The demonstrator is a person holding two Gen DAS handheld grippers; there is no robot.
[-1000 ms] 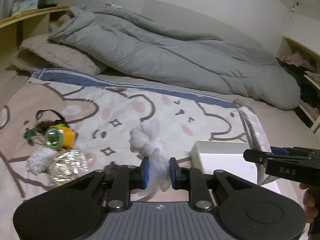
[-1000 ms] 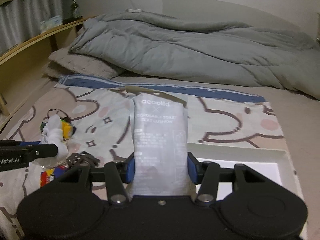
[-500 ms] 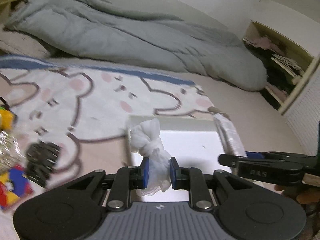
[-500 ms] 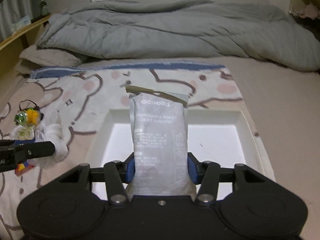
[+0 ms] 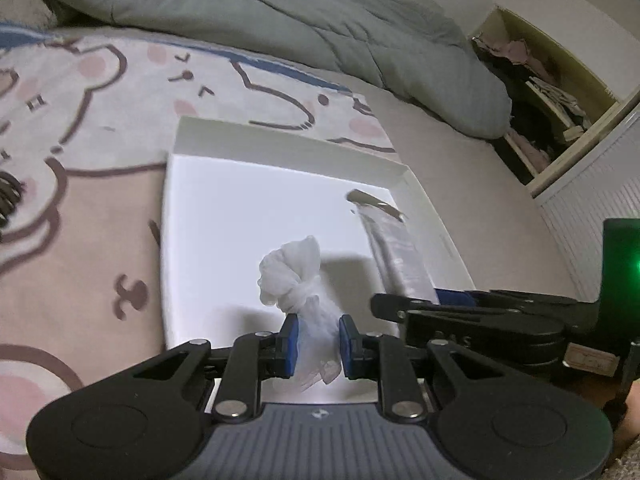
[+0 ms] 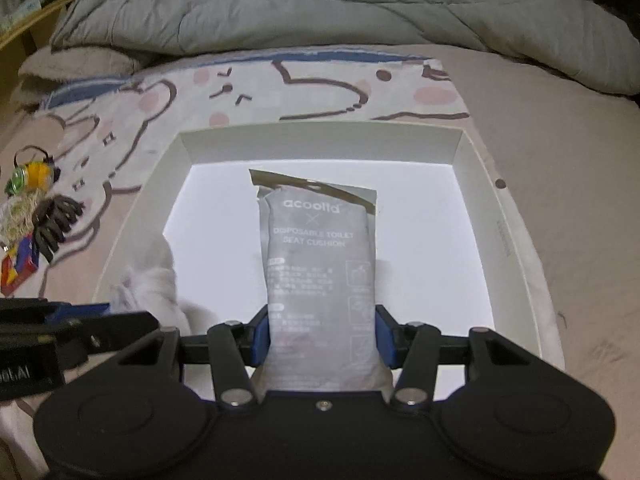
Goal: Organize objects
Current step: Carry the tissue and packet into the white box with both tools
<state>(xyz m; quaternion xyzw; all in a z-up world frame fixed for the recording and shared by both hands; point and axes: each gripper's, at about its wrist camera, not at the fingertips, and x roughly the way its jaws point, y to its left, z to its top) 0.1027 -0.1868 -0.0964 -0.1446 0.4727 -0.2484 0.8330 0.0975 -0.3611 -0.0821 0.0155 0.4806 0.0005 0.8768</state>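
A shallow white box [image 5: 288, 148] [image 6: 320, 138] lies open on the bed. My left gripper [image 5: 318, 346] is shut on a knotted white cloth bundle [image 5: 294, 276], held over the box's near part; the bundle [image 6: 150, 286] shows blurred at the left in the right wrist view. My right gripper [image 6: 322, 340] is shut on a grey toilet seat cushion packet [image 6: 322, 268], upright over the middle of the box. That packet [image 5: 396, 252] and the right gripper [image 5: 448, 304] appear at the right in the left wrist view.
A bear-print blanket [image 6: 248, 88] covers the bed under the box. Left of the box lie a yellow headlamp [image 6: 34, 174], a black hair claw [image 6: 54, 218], a glittery packet [image 6: 16, 216] and a red-blue item [image 6: 16, 268]. A grey duvet [image 6: 320, 4] is heaped behind; shelves [image 5: 552, 92] stand right.
Both grippers moved right and down from over the blanket to over the white box, tilting downward, each keeping its hold. The loose items slid out to the left.
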